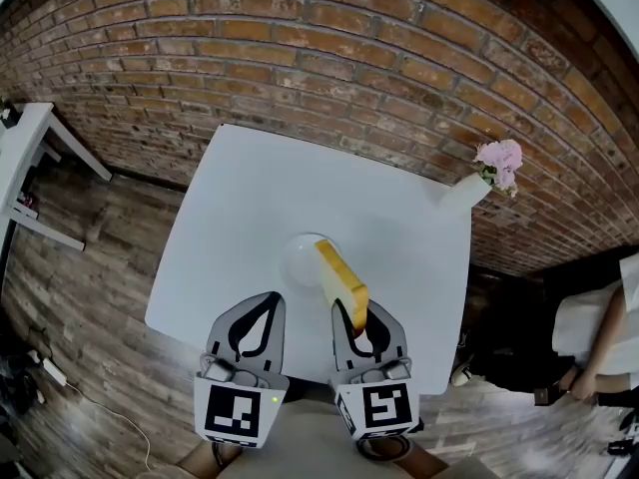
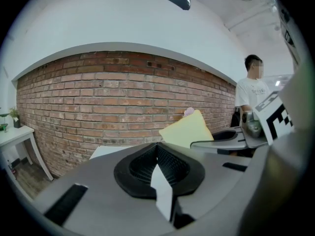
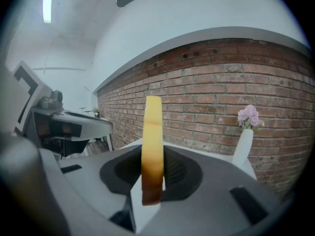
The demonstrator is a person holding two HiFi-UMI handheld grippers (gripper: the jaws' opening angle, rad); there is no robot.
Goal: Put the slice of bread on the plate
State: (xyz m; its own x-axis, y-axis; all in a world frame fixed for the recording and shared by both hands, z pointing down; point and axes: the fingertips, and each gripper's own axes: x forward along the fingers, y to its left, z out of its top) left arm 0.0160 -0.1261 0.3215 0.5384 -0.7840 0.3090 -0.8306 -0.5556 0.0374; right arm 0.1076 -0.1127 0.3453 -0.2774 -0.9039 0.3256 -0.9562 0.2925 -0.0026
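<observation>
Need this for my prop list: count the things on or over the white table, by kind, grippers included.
slice of bread: 1
plate: 1
vase of pink flowers: 1
hand-held gripper: 2, the left hand-held gripper and the right hand-held gripper
Total: 5

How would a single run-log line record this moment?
right tool: shut on bread slice, slice upright | left tool: shut, empty | plate: no bread yet, on white table
</observation>
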